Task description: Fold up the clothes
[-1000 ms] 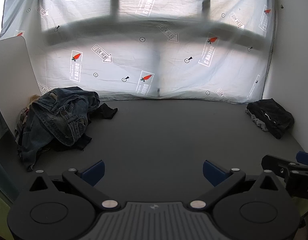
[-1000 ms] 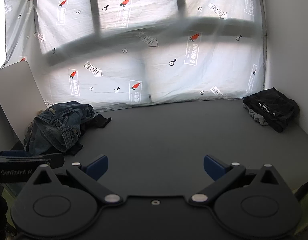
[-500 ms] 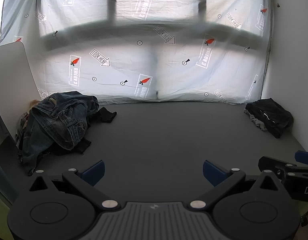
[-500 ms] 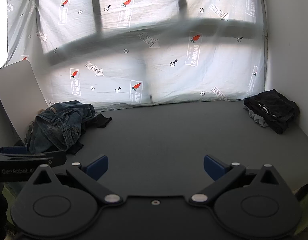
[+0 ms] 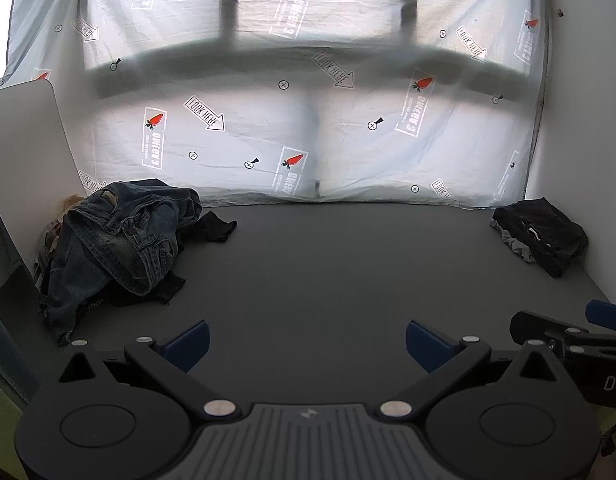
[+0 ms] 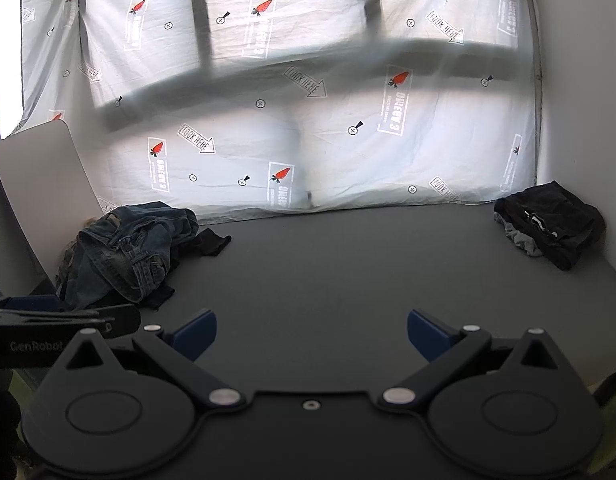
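Observation:
A heap of crumpled clothes with blue jeans [image 5: 124, 240] [image 6: 128, 248] on top lies at the table's back left corner, dark garments under it. A folded black garment [image 5: 542, 236] [image 6: 552, 224] rests at the back right. My left gripper [image 5: 306, 344] hovers open over the table's near edge, nothing between its blue fingers. My right gripper [image 6: 312, 336] is open too, level with it and empty. Each gripper shows at the edge of the other's view: the right one [image 5: 576, 336], the left one [image 6: 64, 316].
The dark grey table [image 5: 328, 272] stretches between the two clothing piles. A printed light sheet [image 5: 308, 120] hangs behind it. A white board [image 5: 24, 152] stands at the left and a white wall [image 5: 580, 120] at the right.
Both views have shifted a little; the jeans heap and the black garment sit slightly differently in frame. Neither gripper's jaws have changed.

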Available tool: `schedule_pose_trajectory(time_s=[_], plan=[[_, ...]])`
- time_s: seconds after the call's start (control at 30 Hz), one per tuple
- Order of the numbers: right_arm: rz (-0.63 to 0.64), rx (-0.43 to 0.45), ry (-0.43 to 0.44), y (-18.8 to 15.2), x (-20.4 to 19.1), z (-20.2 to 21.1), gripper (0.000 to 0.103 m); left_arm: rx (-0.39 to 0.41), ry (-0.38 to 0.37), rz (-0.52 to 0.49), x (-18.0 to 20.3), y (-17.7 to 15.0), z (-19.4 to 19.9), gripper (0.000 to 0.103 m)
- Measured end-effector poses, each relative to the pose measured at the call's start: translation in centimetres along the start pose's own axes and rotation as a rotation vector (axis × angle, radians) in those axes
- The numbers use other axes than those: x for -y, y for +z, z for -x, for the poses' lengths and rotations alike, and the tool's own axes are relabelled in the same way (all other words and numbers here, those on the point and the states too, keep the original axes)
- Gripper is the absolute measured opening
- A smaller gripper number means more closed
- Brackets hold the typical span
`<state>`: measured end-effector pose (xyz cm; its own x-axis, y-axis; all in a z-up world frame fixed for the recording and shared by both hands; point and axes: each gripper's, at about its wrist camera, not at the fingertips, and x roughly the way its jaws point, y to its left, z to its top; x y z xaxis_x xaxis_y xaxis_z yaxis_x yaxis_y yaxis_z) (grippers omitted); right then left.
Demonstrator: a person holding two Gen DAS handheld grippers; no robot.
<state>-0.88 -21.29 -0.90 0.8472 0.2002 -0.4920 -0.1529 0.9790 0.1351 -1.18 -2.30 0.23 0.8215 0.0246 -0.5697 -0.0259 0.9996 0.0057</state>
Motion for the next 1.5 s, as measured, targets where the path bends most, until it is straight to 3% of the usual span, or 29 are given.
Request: schedule_pose_trajectory(time_s=[0.6, 0.87, 1.0, 1.23, 1.5], plan=[[0.009, 0.001, 0.014, 0.3, -0.3, -0.6, 0.103, -0.013, 0.037, 0.005, -0.5, 0.0, 0.1, 0.103], [-0.003, -0.016, -0.044, 0.9, 0.8, -2.2, 0.103, -0.076, -0.001, 0.027, 0.0, 0.6, -3.3, 0.103], [-0.025, -0.004, -0.056, 2.2, 2.7, -4.5, 0.103, -0.095, -0.040, 0.092, 0.4, 1.6, -5.8, 0.103], [-0.106, -0.019, -0.032, 5.5, 5.7, -10.9, 0.103, -0.109, -0.028, 0.192, 0.5, 4.5, -10.5, 0.103], [-0.161, -0.071, -0.030, 9.1, 9.1, -18.5, 0.103, -0.211, -0.048, 0.150, 1.9, 8.9, -17.5, 0.103]])
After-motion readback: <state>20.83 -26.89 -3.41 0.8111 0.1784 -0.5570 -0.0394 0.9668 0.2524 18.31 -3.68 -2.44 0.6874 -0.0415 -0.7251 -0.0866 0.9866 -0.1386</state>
